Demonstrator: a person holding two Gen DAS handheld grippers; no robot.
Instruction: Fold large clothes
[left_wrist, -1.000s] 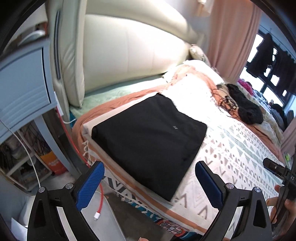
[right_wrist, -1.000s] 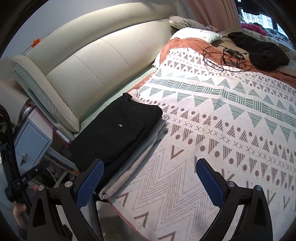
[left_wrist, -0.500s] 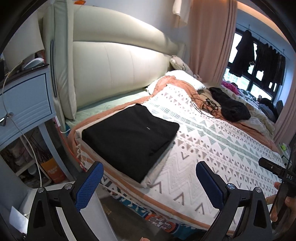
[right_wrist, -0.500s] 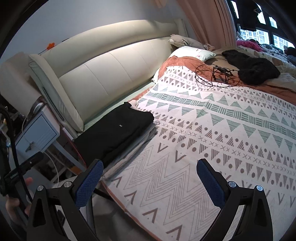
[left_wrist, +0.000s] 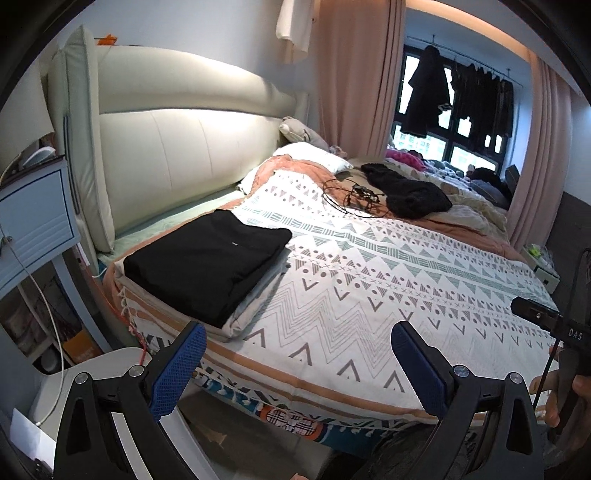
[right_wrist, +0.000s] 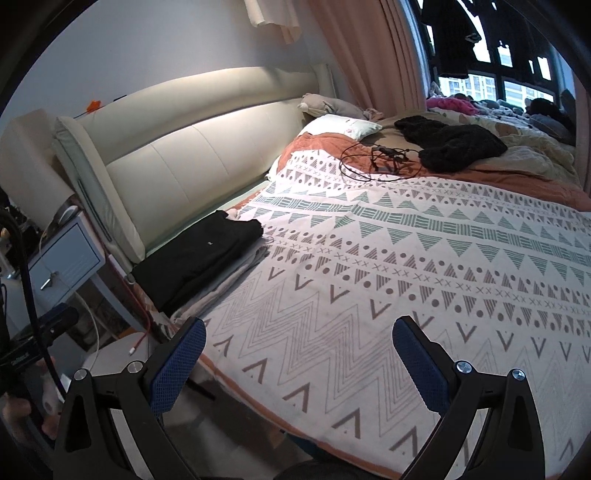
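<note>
- Clearly, my left gripper (left_wrist: 295, 354) and right gripper (right_wrist: 299, 350) both hang wide apart, holding nothing, clear of the bed's near edge.
- The folded black garment (left_wrist: 207, 262) rests on a grey folded one (left_wrist: 255, 299) at the patterned bedspread's (left_wrist: 369, 288) corner, which I judge is a finished pile.
- I see no containers.

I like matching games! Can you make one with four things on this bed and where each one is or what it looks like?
Things:
1. folded black garment
2. white pillow
3. tangled black cable
4. left gripper

Descriptions:
A. open, holding nothing
B. bed corner nearest the blue nightstand
C. on the orange blanket, beside a crumpled black garment
D. by the headboard, near the curtain

Pairs: 1-B, 2-D, 3-C, 4-A
</note>
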